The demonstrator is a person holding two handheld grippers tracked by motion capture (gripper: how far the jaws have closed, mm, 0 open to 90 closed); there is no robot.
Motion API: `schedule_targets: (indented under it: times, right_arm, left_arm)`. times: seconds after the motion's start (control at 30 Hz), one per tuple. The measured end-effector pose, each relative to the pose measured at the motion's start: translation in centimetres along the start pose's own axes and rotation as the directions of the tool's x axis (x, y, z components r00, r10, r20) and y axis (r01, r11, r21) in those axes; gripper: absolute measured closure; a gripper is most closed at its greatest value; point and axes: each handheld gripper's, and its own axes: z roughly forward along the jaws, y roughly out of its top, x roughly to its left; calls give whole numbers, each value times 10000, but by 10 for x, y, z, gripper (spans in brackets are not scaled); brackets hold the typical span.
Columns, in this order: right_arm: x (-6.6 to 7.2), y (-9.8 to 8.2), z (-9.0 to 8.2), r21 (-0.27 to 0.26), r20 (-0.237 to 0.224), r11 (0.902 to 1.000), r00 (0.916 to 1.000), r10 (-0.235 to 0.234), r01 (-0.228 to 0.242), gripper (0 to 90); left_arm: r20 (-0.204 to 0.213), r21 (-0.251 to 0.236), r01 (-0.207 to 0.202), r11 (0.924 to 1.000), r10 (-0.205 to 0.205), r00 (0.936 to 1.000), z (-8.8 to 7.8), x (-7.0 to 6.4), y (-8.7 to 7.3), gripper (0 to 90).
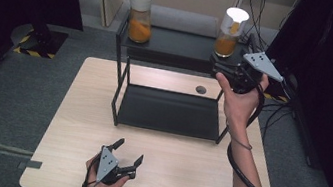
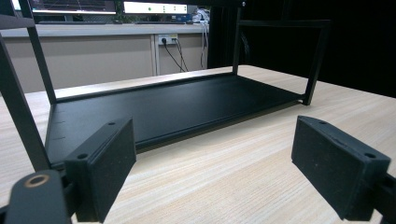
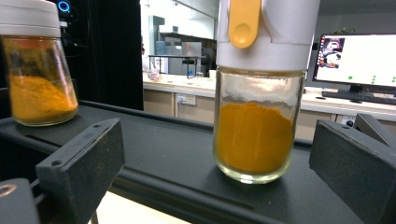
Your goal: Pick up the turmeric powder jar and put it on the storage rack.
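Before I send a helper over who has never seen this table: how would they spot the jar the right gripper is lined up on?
Find the black two-tier rack on the wooden table. Two jars of orange powder stand on its top shelf. It is the right-hand jar; unlike its plain-capped neighbour, its white lid carries a yellow tab.

The high view looks forward and down from above the near edge of the desk [image 1: 162, 174], taking in the whole black rack [image 1: 167, 109] from well back. The left gripper view sits low on the desk, close in front of the rack [image 2: 173, 107], facing its bottom shelf. The right gripper view looks level along the rack's top shelf [image 3: 177, 154], very near it.
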Motion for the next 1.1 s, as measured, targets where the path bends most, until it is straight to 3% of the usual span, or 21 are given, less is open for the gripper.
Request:
schedule_targets:
  times: [0.37,0.73,1.1]
  right_arm:
    - [-1,-12,-20,217,-383,9995,9991,-204,212,37]
    - [-3,-28,-35,254,-680,9997,9977,71,-53,34]
    - [1,-39,-43,212,-924,9998,9957,21,-1,34]
  left_arm:
    - [-22,24,2,10000,-2,10000,0,0,0,134]
    - [-36,16,4,10000,-4,10000,0,-1,0,134]
    - [-42,19,-23,10000,23,10000,0,-1,0,134]
